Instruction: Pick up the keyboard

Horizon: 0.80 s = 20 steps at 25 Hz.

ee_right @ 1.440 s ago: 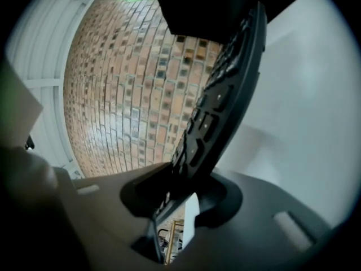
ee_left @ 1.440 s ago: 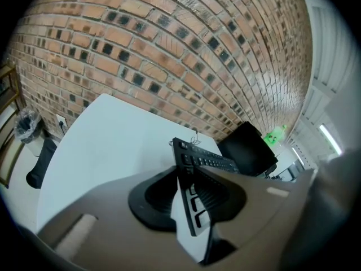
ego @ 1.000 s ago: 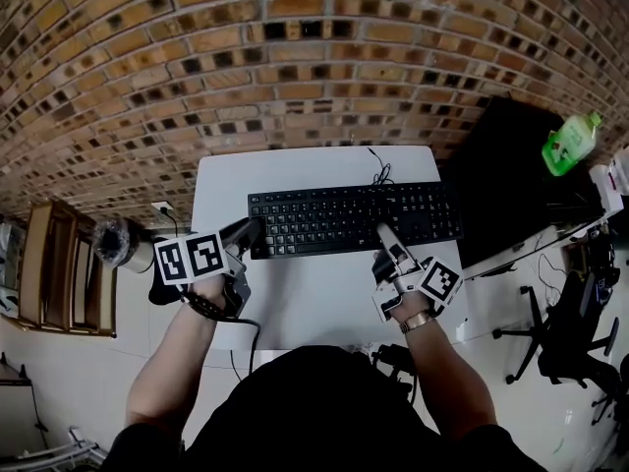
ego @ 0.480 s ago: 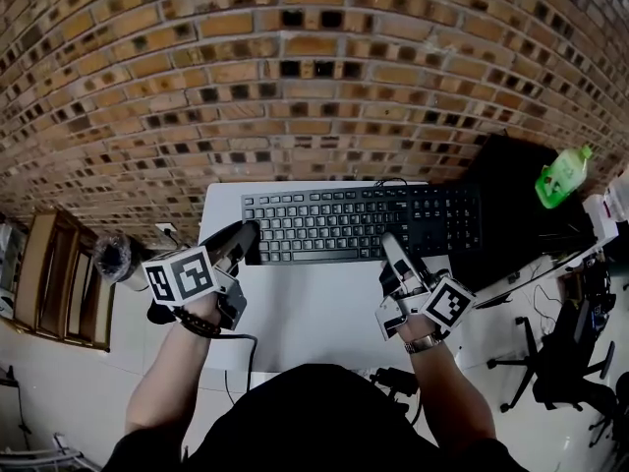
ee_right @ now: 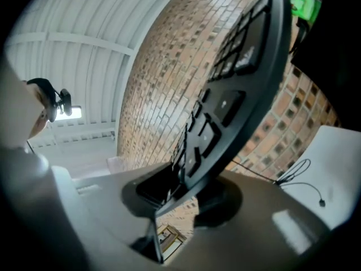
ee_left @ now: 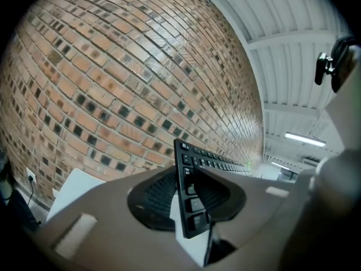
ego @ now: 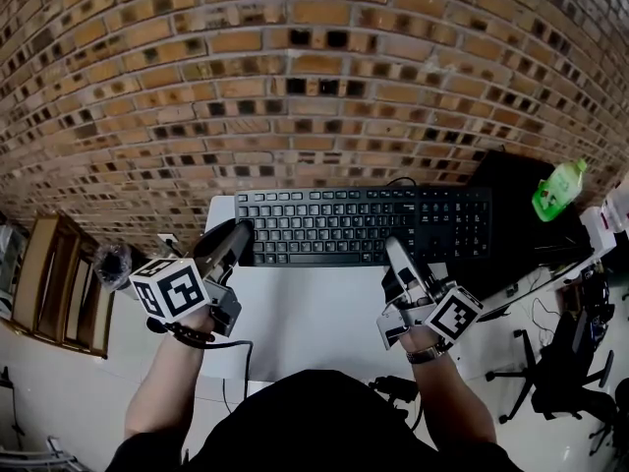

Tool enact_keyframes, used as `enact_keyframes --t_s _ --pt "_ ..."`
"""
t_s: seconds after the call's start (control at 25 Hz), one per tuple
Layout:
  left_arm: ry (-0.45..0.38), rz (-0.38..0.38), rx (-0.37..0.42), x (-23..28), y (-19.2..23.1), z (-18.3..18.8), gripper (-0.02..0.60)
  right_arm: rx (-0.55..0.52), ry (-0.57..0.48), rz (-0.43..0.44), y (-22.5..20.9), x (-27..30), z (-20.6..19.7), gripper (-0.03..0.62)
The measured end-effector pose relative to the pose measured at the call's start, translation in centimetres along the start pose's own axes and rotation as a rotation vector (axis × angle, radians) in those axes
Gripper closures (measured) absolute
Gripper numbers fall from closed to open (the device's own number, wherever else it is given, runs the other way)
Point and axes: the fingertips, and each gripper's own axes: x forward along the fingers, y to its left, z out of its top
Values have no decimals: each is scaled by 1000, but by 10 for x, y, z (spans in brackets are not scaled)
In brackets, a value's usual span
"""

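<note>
Head view: the keyboard [ego: 364,226] has come up off the table [ego: 314,313]. A second ago it lay flat mid-table; now it looms larger and overhangs the table's 12 o'clock edge, and both grippers have risen with it. I judge the pick-up essentially made, with only a steady hold left to do. The left gripper [ego: 239,234] has the keyboard's 9 o'clock end; the right gripper [ego: 396,252] has its near edge at about 5 o'clock.

Left gripper view: the jaws stand part-way closed, clamped on the keyboard's end, which rises edge-on between the pads toward 12 o'clock.

Right gripper view: the jaws are likewise part closed, pinching the near edge; the board sweeps up toward 1 o'clock.
</note>
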Motion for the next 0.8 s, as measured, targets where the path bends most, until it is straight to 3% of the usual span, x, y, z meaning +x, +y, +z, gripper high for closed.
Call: enact_keyframes --t_s 0.8 --pt "-19 -6 14 -4 -6 5 482 -14 -6 20 5 -1 3 479"
